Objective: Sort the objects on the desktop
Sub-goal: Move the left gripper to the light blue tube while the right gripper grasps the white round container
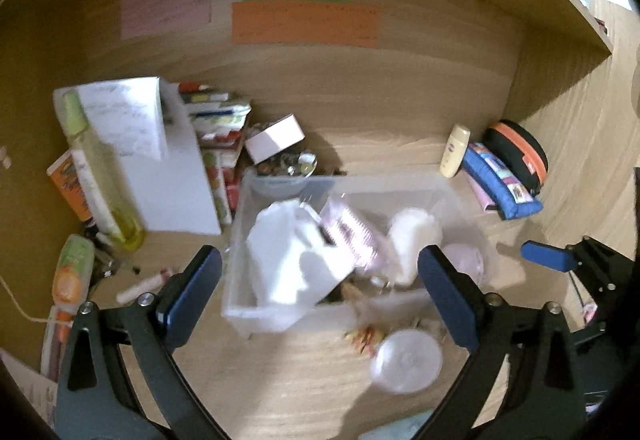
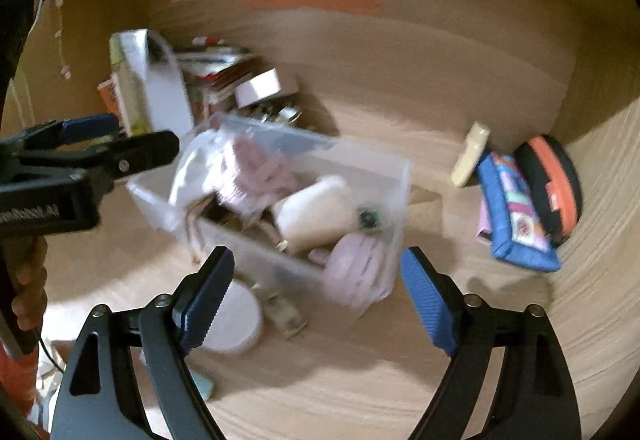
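A clear plastic bin (image 1: 240, 304) sits on the wooden desk and holds a white bag (image 1: 288, 260), a pink ribbed pack (image 1: 352, 236), a white bottle (image 1: 412, 236) and a round pink thing (image 2: 360, 268). My left gripper (image 1: 320, 256) hovers open just in front of the bin, its blue pads touching nothing. My right gripper (image 2: 318, 256) is also open over the bin's (image 2: 312, 136) near corner, with nothing gripped. Each gripper shows at the edge of the other's view. A round white lid (image 1: 406, 360) and a small glass bottle (image 2: 286, 314) lie in front of the bin.
Leaning books (image 1: 216, 144), a white sheet (image 1: 160, 168), a tall green bottle (image 1: 96, 168) and a pink box (image 1: 274, 138) crowd the back left. A cream bottle (image 1: 454, 150), a blue pouch (image 1: 500, 184) and a black-orange case (image 1: 520, 156) sit back right. Coloured notes (image 1: 304, 22) hang on the back wall.
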Demonstrator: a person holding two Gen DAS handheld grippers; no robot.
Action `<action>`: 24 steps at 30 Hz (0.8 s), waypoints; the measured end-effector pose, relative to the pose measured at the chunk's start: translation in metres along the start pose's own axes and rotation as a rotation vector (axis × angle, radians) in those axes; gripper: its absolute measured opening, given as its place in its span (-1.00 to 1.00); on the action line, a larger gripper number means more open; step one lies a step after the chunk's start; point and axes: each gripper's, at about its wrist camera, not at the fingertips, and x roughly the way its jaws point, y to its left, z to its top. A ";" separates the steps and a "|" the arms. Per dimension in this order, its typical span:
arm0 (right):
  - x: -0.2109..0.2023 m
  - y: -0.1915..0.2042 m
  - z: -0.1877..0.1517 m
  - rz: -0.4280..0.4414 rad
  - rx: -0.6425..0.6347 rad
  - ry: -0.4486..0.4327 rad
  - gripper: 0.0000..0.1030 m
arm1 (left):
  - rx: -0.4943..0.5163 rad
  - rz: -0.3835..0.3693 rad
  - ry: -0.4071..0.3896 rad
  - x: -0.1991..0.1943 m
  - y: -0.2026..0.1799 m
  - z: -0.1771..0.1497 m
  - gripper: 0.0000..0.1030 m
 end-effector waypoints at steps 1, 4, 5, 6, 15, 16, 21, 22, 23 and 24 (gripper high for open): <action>0.005 0.006 -0.003 0.003 -0.017 0.015 0.63 | 0.001 0.005 0.004 -0.003 0.002 -0.004 0.93; 0.018 0.022 -0.014 0.011 -0.058 0.059 0.63 | 0.002 0.020 0.016 -0.010 0.010 -0.018 0.93; 0.021 0.027 -0.018 0.026 -0.061 0.070 0.63 | 0.001 0.025 0.025 -0.012 0.013 -0.023 0.93; 0.026 0.032 -0.022 0.046 -0.066 0.085 0.63 | -0.002 0.025 0.033 -0.013 0.016 -0.029 0.93; 0.049 0.059 -0.044 0.132 -0.092 0.155 0.59 | 0.010 0.033 0.110 -0.022 0.032 -0.079 0.93; 0.053 0.060 -0.044 0.139 -0.098 0.161 0.59 | 0.017 0.028 0.116 -0.023 0.032 -0.084 0.93; 0.069 0.067 -0.048 0.136 -0.112 0.207 0.53 | 0.061 0.021 0.124 -0.030 0.024 -0.105 0.93; 0.071 0.066 -0.048 0.130 -0.109 0.212 0.48 | 0.072 0.015 0.127 -0.031 0.021 -0.109 0.93; 0.072 0.065 -0.049 0.125 -0.104 0.213 0.40 | 0.079 0.011 0.130 -0.031 0.018 -0.112 0.93; 0.070 0.063 -0.049 0.123 -0.102 0.204 0.21 | 0.083 0.002 0.136 -0.031 0.015 -0.114 0.93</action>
